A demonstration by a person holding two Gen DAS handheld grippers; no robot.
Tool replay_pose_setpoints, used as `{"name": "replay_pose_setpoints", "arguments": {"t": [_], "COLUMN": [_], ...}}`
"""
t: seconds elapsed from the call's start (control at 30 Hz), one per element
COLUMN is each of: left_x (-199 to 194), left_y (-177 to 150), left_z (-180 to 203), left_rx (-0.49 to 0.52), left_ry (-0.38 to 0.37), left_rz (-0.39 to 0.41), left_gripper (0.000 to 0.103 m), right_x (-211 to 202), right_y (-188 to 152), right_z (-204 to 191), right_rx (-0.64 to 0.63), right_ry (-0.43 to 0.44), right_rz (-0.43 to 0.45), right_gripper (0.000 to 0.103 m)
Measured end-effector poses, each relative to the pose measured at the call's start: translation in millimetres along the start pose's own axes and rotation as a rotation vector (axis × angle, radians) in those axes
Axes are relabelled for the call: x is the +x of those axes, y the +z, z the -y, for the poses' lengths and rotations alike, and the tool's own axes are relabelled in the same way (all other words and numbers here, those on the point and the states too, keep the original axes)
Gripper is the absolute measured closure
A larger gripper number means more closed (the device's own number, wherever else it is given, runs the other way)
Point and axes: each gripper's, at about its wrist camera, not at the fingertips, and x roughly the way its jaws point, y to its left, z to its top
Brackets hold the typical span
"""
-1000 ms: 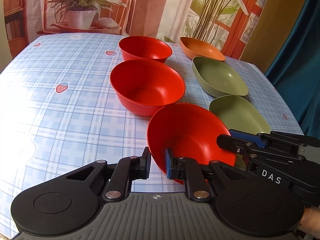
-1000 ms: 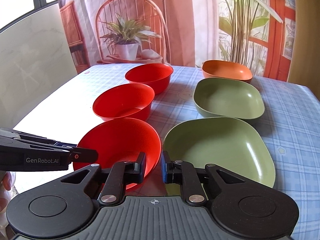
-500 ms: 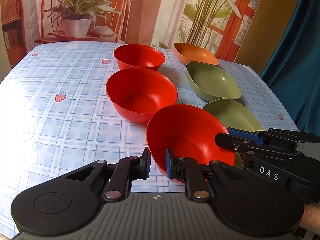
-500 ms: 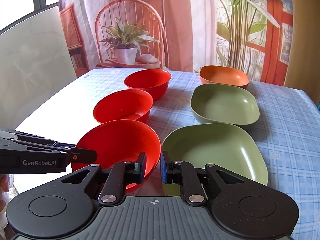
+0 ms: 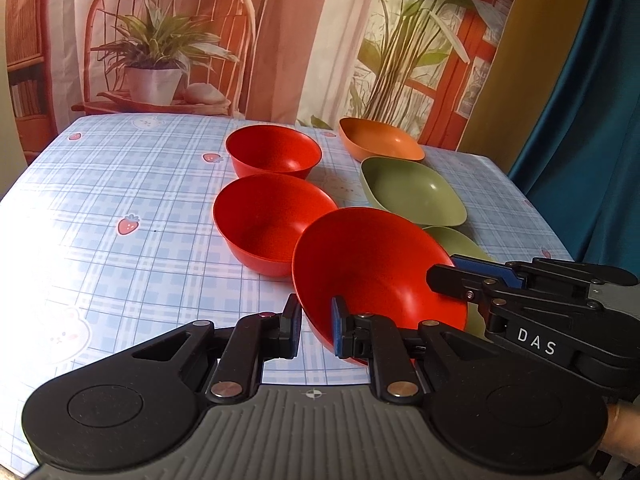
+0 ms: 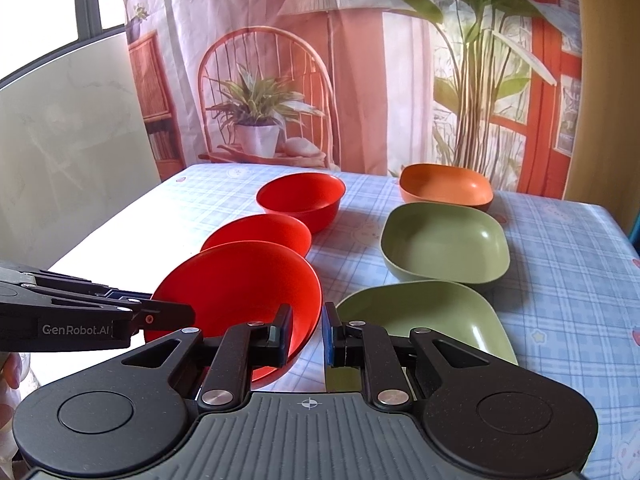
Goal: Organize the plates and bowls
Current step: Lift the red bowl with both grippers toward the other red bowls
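My left gripper (image 5: 316, 326) and my right gripper (image 6: 307, 334) are both shut on the rim of the nearest red bowl (image 5: 376, 272), one on each side, and hold it tilted above the table. It also shows in the right wrist view (image 6: 240, 292). A second red bowl (image 5: 272, 220) sits just beyond it and a third red bowl (image 5: 274, 156) farther back. To the right stand a near green dish (image 6: 428, 316), a second green dish (image 6: 444, 242) and an orange dish (image 6: 446, 188) in a row.
The table has a blue checked cloth (image 5: 120, 208). A wicker chair with a potted plant (image 5: 156, 64) stands behind the far edge. A blue curtain (image 5: 592, 120) hangs at the right, a pale panel (image 6: 68, 152) at the left.
The held red bowl has risen off the table and moved toward the second red bowl, now overlapping it in both views. Both grippers rose with it.
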Motion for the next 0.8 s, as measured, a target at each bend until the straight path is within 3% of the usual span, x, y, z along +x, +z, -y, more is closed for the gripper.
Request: {"name": "replay_pose_setpoints", "arguments": {"t": [0.8], "left_x": [12.1], "left_y": [60.4], "left_z": [-17.6], "left_rx": [0.057], "left_ry": [0.026], "left_rz": [0.044], "left_gripper": [0.086], "right_x": [41.9], "right_y": [61.9], "right_z": [0.1], "right_rx": [-0.056], "right_ry": [0.008], "right_rz": [0.037], "right_gripper": [0.088]}}
